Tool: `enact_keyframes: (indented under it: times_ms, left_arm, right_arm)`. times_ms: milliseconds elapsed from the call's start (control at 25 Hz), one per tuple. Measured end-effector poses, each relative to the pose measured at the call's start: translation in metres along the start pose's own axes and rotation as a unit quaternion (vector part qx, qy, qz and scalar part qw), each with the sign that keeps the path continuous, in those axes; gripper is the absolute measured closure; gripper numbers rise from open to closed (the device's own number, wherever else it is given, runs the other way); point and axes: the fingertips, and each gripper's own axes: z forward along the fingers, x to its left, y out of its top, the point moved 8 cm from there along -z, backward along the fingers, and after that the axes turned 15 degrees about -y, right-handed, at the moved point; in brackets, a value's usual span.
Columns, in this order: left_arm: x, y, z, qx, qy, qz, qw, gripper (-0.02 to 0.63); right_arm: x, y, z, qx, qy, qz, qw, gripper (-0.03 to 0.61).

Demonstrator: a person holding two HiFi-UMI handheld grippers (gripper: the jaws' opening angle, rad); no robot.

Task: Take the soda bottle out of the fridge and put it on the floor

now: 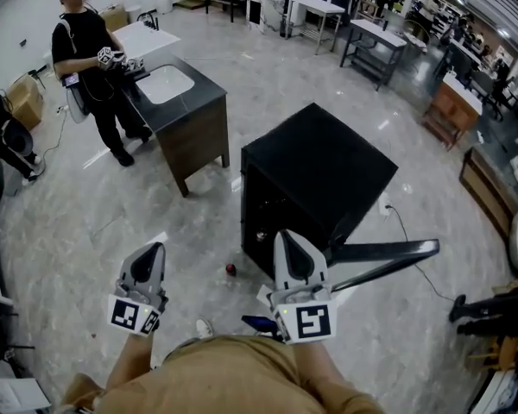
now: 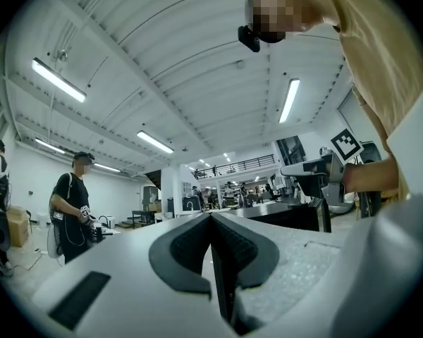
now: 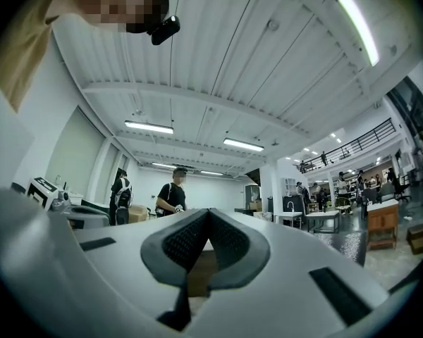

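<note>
Tools first: left tool [image 1: 155, 248] clenched on nothing, right tool [image 1: 285, 235] likewise clenched and empty. Further right the fridge [image 1: 319, 166] stands open; we cannot make out the soda bottle, presumably inside. We judge it rigid, smooth, possibly slippery; grasp across the body.

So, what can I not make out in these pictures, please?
- Inside of the black fridge, head view: it is dark and seen from above, so its own top covers it. No soda bottle shows.
- Small red object on the floor, head view: too small to name.
- Blue thing, head view: mostly behind the right gripper.
- Both gripper views look upward and show nothing inside the fridge.
</note>
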Motion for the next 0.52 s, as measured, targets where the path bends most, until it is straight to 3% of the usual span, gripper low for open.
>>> enact_keyframes:
  times_ms: [520]
  left_arm:
    - [0.020, -0.007, 0.030, 0.002, -0.020, 0.003, 0.9998, 0.612]
  right_arm:
    - [-0.004, -0.004, 0.024, -0.007, -0.019, 0.001, 1.000, 0.578]
